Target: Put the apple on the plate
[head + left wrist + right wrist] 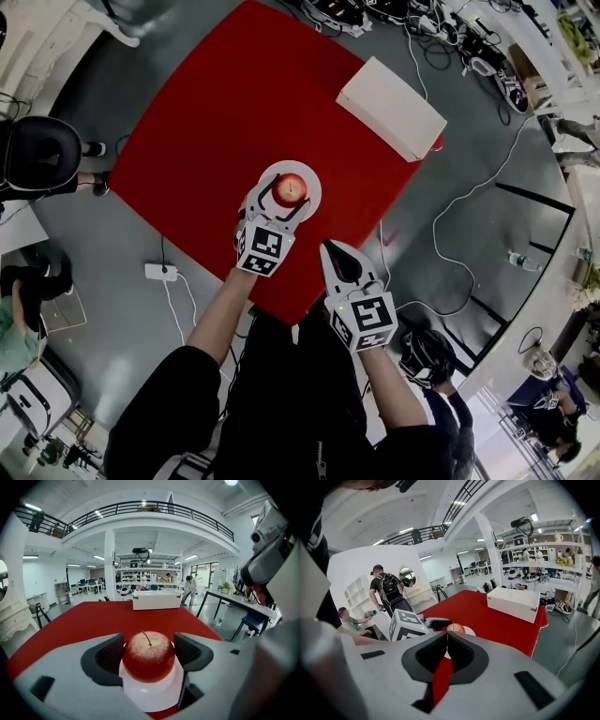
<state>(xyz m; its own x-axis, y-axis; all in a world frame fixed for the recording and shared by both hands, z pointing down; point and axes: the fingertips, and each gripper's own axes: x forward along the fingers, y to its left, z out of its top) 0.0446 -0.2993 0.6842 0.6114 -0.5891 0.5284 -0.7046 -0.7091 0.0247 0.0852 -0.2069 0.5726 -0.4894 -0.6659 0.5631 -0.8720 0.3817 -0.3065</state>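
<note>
We hold our left arm stretched forward, and our left gripper point(285, 194) has a pad pressed on either side of the apple point(148, 656). Our right gripper point(330, 248) hangs nearer our body, with its jaws together and nothing between them.

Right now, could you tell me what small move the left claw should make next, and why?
Probably open the left claw to let go: the apple already rests on the white plate, and the pads sit close against its sides.
</note>
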